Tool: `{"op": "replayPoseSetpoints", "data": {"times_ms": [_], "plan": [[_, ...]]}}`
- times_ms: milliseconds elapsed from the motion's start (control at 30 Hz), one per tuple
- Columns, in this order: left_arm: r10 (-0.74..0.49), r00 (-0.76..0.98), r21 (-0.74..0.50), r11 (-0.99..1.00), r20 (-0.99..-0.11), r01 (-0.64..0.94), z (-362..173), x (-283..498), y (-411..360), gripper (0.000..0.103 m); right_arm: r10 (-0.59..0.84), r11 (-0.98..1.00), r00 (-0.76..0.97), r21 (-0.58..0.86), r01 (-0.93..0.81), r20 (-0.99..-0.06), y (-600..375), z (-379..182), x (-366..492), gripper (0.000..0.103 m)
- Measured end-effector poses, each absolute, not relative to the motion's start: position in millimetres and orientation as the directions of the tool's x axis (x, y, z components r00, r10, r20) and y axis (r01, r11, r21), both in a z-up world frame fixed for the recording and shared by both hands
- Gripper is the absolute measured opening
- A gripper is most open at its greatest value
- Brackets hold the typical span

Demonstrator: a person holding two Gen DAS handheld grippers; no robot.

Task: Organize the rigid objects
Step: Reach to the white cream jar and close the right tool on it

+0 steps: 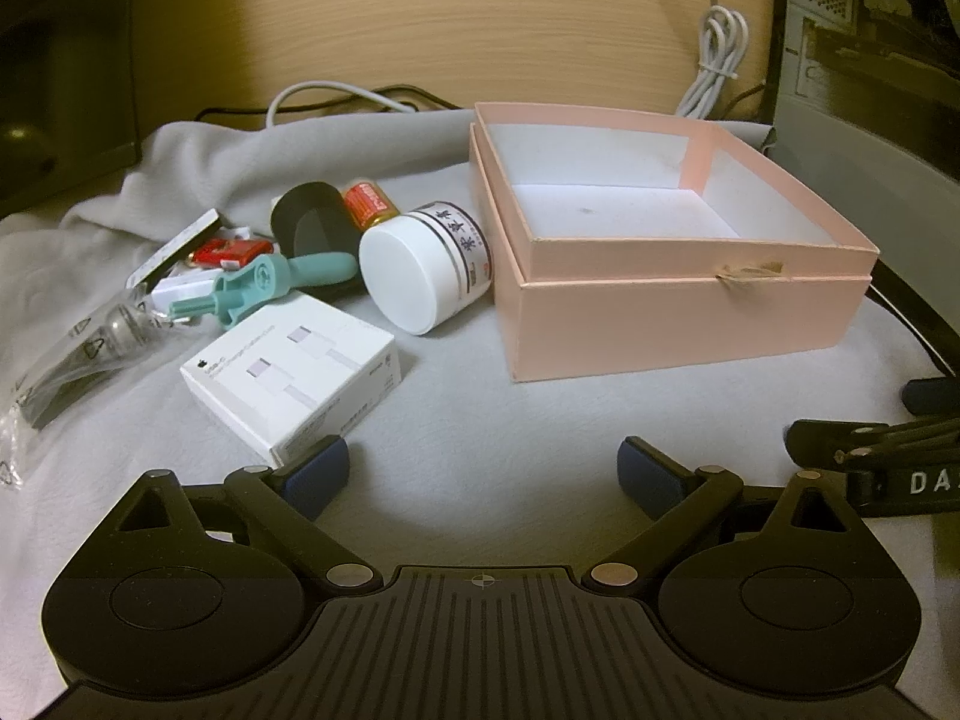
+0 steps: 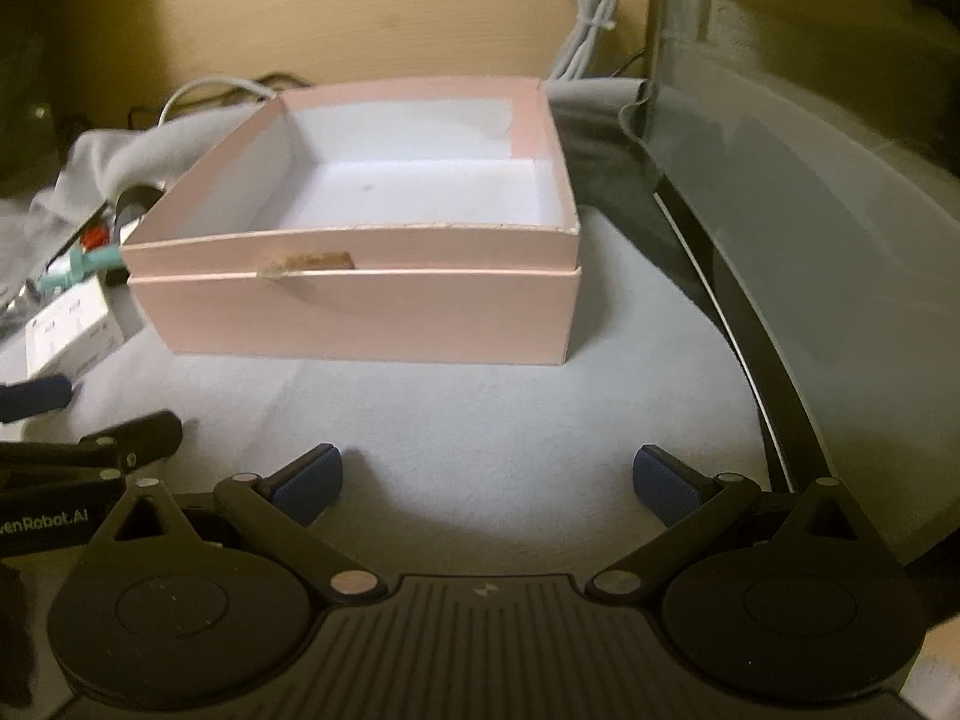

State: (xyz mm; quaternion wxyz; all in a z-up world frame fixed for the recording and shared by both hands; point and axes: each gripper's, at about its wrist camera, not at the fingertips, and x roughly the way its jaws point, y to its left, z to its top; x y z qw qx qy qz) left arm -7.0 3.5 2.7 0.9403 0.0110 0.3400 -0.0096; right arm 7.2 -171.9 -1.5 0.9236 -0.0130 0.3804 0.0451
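Both pairs of fingers are spread wide and hold nothing. Our left gripper (image 1: 483, 474) hovers low over the grey cloth (image 1: 480, 408), and its left fingertip (image 1: 318, 474) sits just beside the near corner of the small white carton (image 1: 294, 372). That carton lies ahead and to the left of the gap, its long axis running diagonally from near right to far left, so we judge a slight swing left would bring the fingers across its shorter width. Our right gripper (image 2: 486, 480) is equally open over bare cloth, squarely facing the pink box (image 2: 354, 312), with the loose items well off to its left. The left hand is clearly the nearer one for the first pick.

Beyond the carton lies the rest of the clutter: a teal plastic tool (image 1: 264, 288) lying roughly crosswise, a white jar (image 1: 426, 264) tipped on its side with its lid towards us, a clear plastic bag (image 1: 72, 360) at the far left, then a black round object (image 1: 312, 219), a small red packet (image 1: 231, 252) and a red battery (image 1: 369, 204).

Right of the heap, near the jar but not clearly touching it, stands the pink box, apparently seated in its own lid. Its white interior shows nothing inside in either view. Behind it, a coiled white cable (image 1: 714, 66) rests against the wooden wall.
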Motion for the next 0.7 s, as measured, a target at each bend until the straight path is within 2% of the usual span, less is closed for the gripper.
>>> {"op": "replayPoseSetpoints", "data": {"times_ms": [133,200,267,433,567,700], "plan": [[-0.039,0.763,-0.002,0.999,-0.645,0.049,4.4,-6.9,7.7,0.097,0.103,0.989,0.644,0.012,-0.144,-0.758,-174.3,3.9,15.2,0.103],[-0.068,0.765,-0.025,0.997,-0.641,0.068,6.5,-8.5,14.1,0.092,0.112,0.987,0.629,0.013,-0.16,-0.769,-174.6,4.1,15.9,0.103],[-0.099,0.774,-0.055,0.995,-0.625,0.083,12.1,-11.6,24.9,0.079,0.119,0.983,0.625,0.003,-0.183,-0.771,-173.2,3.7,12.5,0.103],[-0.024,0.856,-0.012,1.0,-0.516,0.021,39.6,-18.3,56.9,0.077,0.149,0.975,0.643,0.003,-0.222,-0.752,-176.2,2.3,4.9,0.103],[-0.051,0.831,-0.045,0.999,-0.554,0.031,54.4,14.1,92.0,0.077,0.162,0.972,0.64,0.011,-0.233,-0.751,-172.6,3.8,-4.2,0.103],[-0.176,0.748,-0.132,0.984,-0.64,0.118,49.7,44.2,116.6,0.077,0.219,0.962,0.645,0.05,-0.27,-0.732,-164.4,8.4,-23.3,0.102]]}}
